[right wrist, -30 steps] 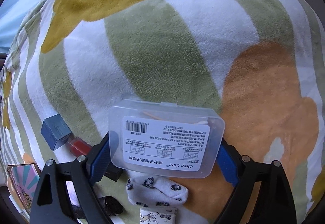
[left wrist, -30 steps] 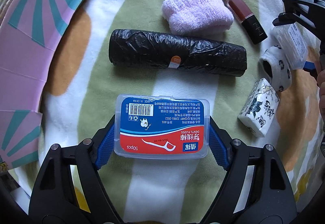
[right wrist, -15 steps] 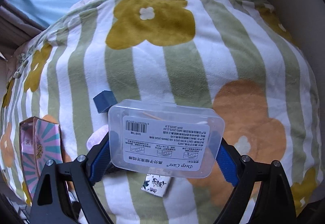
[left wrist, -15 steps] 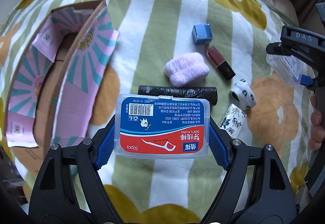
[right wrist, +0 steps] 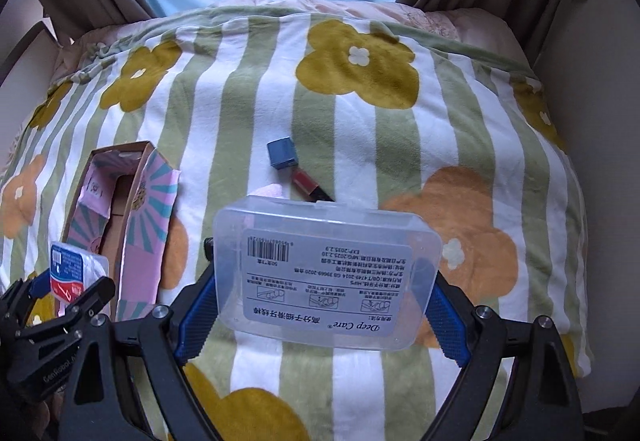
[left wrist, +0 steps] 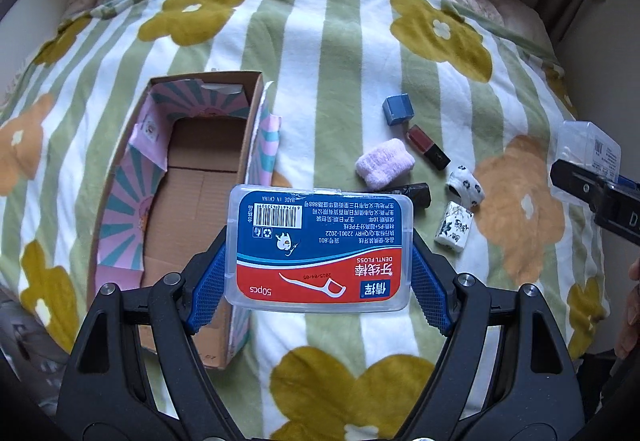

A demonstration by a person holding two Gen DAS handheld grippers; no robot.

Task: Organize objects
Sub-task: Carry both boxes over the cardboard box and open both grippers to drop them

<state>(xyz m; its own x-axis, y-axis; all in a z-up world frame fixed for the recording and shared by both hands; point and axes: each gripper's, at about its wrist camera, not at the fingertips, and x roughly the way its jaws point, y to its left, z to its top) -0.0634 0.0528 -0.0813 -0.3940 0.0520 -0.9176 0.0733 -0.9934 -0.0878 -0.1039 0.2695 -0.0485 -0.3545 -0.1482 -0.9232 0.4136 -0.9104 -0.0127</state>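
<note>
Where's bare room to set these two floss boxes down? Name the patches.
Free: the cardboard box floor; the blanket strip between that box and the pink towel; the far blanket beyond the blue cube. Crowded: the cluster of cube, lipstick, towel, black roll, rolled sock and tissue pack.

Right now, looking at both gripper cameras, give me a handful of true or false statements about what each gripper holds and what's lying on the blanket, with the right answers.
1. The left gripper is shut on the blue-and-red floss box. True.
2. The right gripper is open with nothing in it. False: it is shut on the clear floss box.
3. The cardboard box already holds the pink cloth. False: the pink cloth lies on the blanket, and no item shows inside the box.
4. The blue cube lies on the blanket beside the lipstick. True.
5. The black roll stands upright. False: the black roll lies flat.
</note>
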